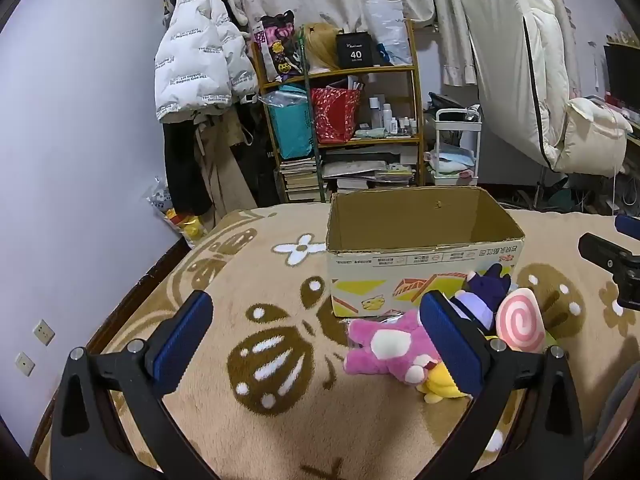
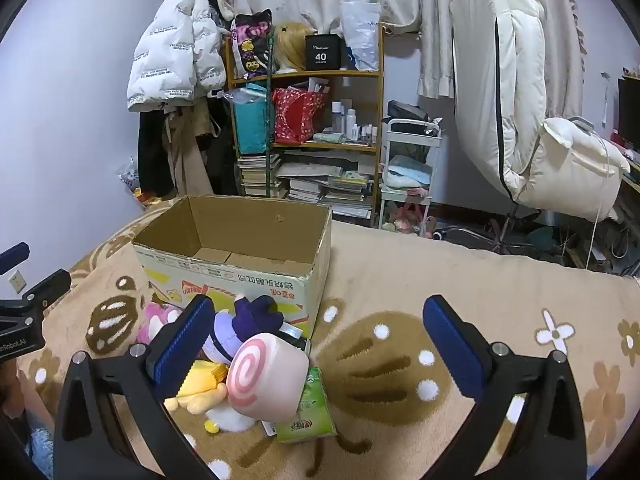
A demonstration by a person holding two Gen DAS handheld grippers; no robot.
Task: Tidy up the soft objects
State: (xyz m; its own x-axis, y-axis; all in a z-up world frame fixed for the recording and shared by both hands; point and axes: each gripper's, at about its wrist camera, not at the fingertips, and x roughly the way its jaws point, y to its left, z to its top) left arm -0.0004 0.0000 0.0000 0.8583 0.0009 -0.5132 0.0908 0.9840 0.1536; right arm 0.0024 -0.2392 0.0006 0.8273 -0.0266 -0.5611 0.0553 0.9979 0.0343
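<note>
An open, empty cardboard box [image 1: 424, 256] [image 2: 240, 256] stands on the tan blanket. In front of it lies a pile of soft toys: a pink plush [image 1: 384, 346] [image 2: 154, 322], a purple plush [image 1: 486, 292] [image 2: 244, 324], a pink-swirl roll cushion [image 1: 520, 324] [image 2: 266, 380], a yellow plush [image 1: 438, 384] [image 2: 202, 388] and a green tissue pack [image 2: 310, 412]. My left gripper [image 1: 318, 336] is open and empty, left of the pile. My right gripper [image 2: 320, 344] is open and empty, with the pile at its left finger.
The tan patterned blanket [image 1: 280, 412] [image 2: 420, 280] covers the bed. Beyond its far edge stand a cluttered wooden shelf [image 1: 344, 120] [image 2: 308, 128], hanging coats [image 1: 200, 64], a white cart [image 2: 410, 168] and a chair draped with white bedding [image 2: 520, 120].
</note>
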